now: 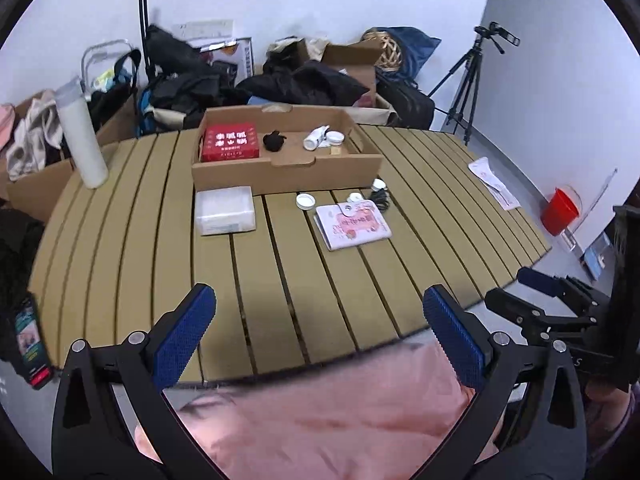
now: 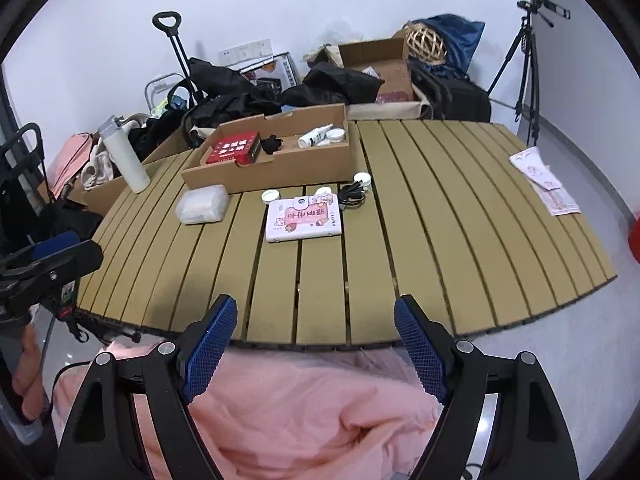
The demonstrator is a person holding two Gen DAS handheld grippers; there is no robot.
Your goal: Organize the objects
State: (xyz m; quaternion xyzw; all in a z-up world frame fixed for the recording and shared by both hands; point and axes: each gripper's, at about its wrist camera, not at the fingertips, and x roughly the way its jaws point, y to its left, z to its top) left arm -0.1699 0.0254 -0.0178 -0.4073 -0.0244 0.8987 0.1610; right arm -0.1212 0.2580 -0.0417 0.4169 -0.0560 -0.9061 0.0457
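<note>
Left wrist view: left tool (image 1: 318, 334) hangs low at the near edge of the slatted counter (image 1: 132, 216), above pink fabric (image 1: 320, 412), blue pads spread wide with nothing between them.
Right wrist view: right tool (image 2: 314, 340) sits in the same pose, level and aimed at the cardboard box (image 2: 272, 168), jaws wide apart and holding nothing.
Neighbours: each tool shows at the edge of the other's view, right tool (image 1: 560, 304) and left tool (image 2: 48, 264), both well short of the box.
Inside the box: red carton (image 1: 230, 142) at its left end, black clump (image 1: 274, 140) in the middle, white bottle (image 1: 315, 137) and a round jar (image 1: 334, 136) at its right.
Just in front of the box: clear plastic case (image 1: 225, 210), white lid (image 1: 305, 201), black cable (image 1: 380, 196), pink notebook (image 1: 352, 224) lying flat.
Left of the box: tall white bottle (image 1: 82, 136) standing upright.
Far right of the box: paper packet (image 2: 544, 182) near the counter's edge.
</note>
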